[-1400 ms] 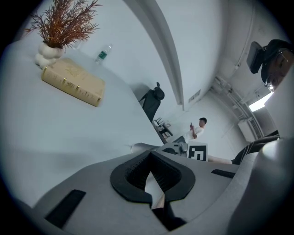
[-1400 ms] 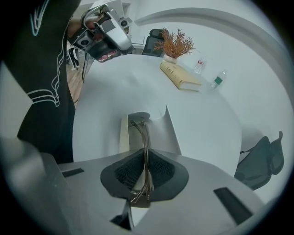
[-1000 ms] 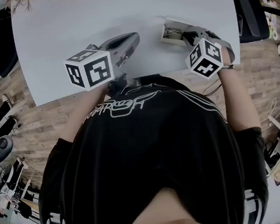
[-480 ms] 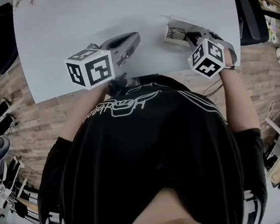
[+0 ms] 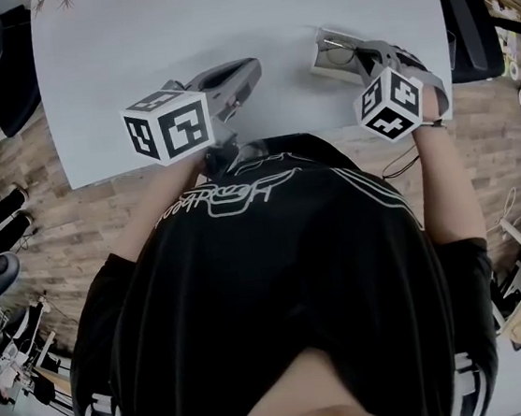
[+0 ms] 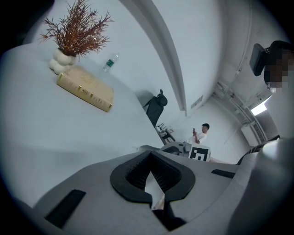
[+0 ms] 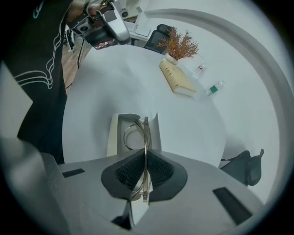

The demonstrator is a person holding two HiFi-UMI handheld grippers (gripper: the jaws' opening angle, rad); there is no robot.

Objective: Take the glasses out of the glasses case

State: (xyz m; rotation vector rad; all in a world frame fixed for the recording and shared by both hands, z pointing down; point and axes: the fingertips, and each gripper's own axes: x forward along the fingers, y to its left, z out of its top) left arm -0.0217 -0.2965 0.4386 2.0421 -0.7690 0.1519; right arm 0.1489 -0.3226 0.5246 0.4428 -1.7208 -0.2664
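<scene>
I see a book [image 7: 177,80] and a dried-plant vase [image 7: 178,47] far across the tabletop [image 7: 115,87]. My right hand-held gripper [image 7: 144,176] pinches the glasses [image 7: 146,142] over the open glasses case [image 7: 113,135]. The left hand-held gripper [image 6: 154,182] is clenched, holding nothing.

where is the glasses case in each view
Head view: glasses case at upper right, at the tip of the right gripper.
Left gripper view: cannot be made out.
Right gripper view: glasses case at centre, open, just beyond the tongs that grip the glasses.
Shared landmark: the white table in all three; the book in both gripper views.
</scene>
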